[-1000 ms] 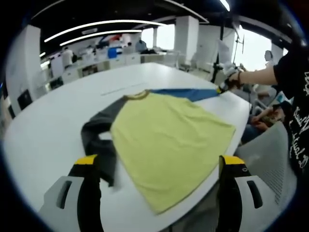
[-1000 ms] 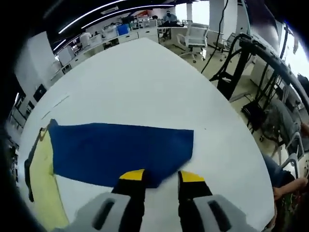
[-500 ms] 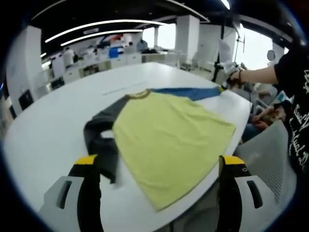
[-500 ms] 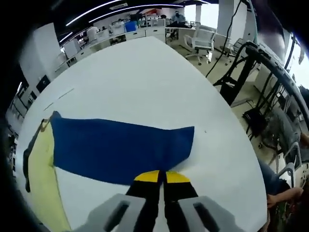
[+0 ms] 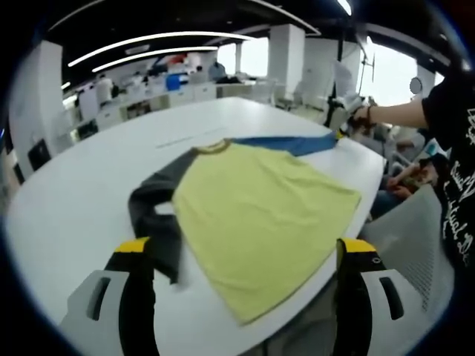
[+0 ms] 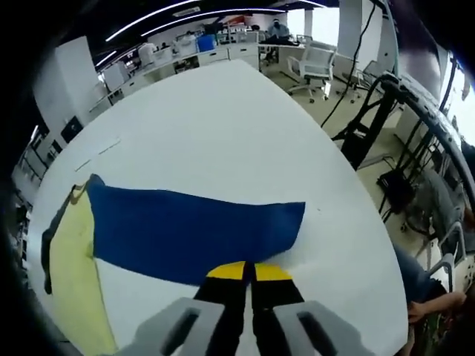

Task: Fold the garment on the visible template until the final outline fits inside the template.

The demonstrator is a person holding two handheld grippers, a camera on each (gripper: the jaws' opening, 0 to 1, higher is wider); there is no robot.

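Right claw closed since earlier | apparently pinching blue sleeve | left claw spread

I see the garment, a long-sleeve shirt with yellow body, spread flat on the white tabletop. Its dark grey sleeve lies bent and crumpled beside the body; its blue sleeve is stretched out straight, cuff end at my right tool, whose jaws are pinched together there.
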